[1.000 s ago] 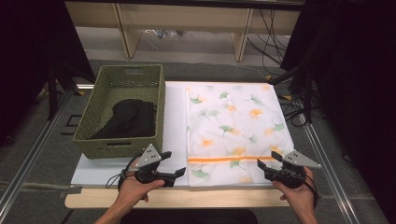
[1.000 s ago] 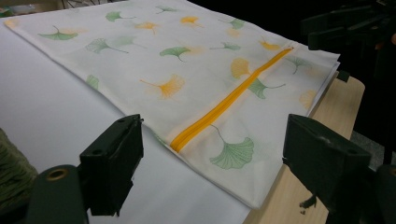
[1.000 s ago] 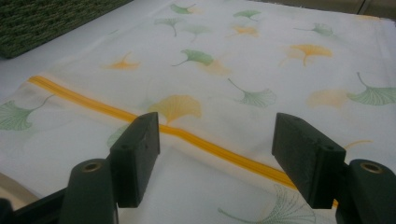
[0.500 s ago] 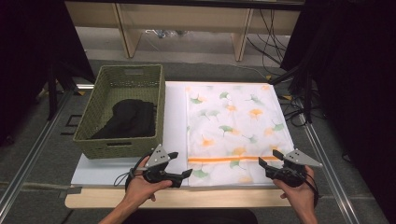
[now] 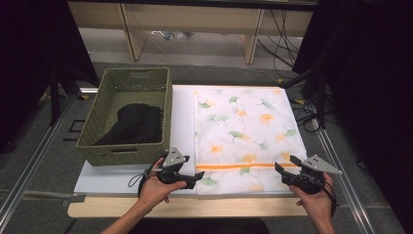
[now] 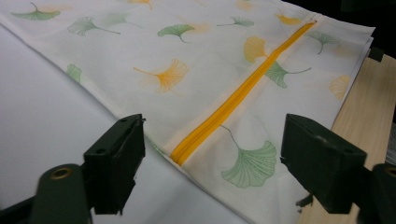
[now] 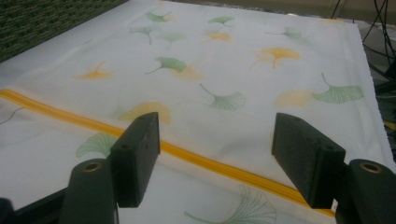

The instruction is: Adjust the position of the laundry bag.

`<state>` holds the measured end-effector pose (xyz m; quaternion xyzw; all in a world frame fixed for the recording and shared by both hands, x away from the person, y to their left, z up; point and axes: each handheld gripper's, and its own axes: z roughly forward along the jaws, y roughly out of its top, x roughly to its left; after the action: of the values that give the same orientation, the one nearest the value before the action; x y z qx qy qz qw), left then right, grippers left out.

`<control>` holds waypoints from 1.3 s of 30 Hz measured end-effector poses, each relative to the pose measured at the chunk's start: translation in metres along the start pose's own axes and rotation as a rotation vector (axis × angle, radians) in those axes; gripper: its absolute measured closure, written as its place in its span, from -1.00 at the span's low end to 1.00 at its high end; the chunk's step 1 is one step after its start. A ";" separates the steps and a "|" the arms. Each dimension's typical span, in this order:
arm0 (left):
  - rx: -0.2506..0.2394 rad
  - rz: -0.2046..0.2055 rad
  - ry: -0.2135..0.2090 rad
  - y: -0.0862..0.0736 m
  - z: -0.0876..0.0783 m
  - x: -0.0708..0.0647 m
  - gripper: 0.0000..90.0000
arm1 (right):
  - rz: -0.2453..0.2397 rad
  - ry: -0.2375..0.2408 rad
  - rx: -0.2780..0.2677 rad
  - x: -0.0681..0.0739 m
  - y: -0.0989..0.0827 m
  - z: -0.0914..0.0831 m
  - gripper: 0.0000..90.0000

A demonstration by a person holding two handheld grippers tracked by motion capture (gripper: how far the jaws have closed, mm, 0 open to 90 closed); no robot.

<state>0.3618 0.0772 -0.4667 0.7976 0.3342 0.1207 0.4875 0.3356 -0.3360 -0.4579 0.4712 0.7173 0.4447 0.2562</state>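
1. At the far left of the high view a green woven basket [image 5: 127,117] sits on the white tabletop [image 5: 182,122], with a black garment [image 5: 134,124] heaped inside it.
2. Just below the basket's near wall the left hand [image 5: 155,187] holds the left tongs [image 5: 197,178], which point rightward at the near left corner of the bag.
3. In the left gripper view the left tongs [image 6: 212,154] stand wide apart and hold nothing; the end of the orange zipper [image 6: 233,100] lies on the cloth between the two jaws, and neither jaw touches it.
4. The task's thing, a white laundry bag [image 5: 243,136] printed with green and orange ginkgo leaves, lies flat on the tabletop just right of the basket, with a strip of bare white surface between them. Its near edge rests close to the wooden front edge [image 5: 195,207] of the tabletop.
5. The zipper [image 5: 243,167] runs as a straight orange line across the bag's near end, from one side to the other.
6. At the bag's near right corner the right hand [image 5: 316,202] holds the right tongs [image 5: 285,170], aimed leftward at the zipper's right end.
7. In the right gripper view the right tongs [image 7: 219,154] are also spread apart and empty; the zipper [image 7: 196,156] crosses the cloth between the jaws, just beside the left one.
8. Beyond the tabletop's right edge, dark cables [image 5: 311,112] trail over the floor.
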 end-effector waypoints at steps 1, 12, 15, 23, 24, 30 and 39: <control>-0.001 -0.021 -0.004 0.000 0.003 0.001 -0.49 | -0.003 0.002 -0.004 -0.001 0.000 0.000 -0.25; 0.086 -0.005 0.067 0.002 0.025 0.015 -0.53 | -0.001 -0.044 0.004 -0.004 -0.002 -0.003 -0.25; 0.113 -0.005 0.055 0.001 0.032 0.015 -0.59 | -0.036 -0.049 -0.002 -0.006 -0.001 -0.002 -0.25; 0.186 0.073 0.036 -0.004 0.050 0.019 -0.44 | -0.037 -0.045 -0.002 -0.006 -0.001 -0.002 -0.25; 0.191 0.075 0.038 -0.005 0.052 0.019 -0.37 | -0.037 -0.045 -0.002 -0.006 -0.002 -0.002 -0.25; 0.173 0.112 0.021 -0.004 0.056 0.012 0.07 | -0.010 -0.034 0.003 -0.003 -0.002 -0.001 -0.25; 0.171 0.154 0.000 -0.002 0.056 0.010 0.81 | -0.043 -0.038 0.003 -0.005 -0.002 -0.001 -0.23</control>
<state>0.3975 0.0456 -0.4969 0.8596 0.2808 0.1288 0.4069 0.3362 -0.3406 -0.4591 0.4643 0.7229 0.4291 0.2786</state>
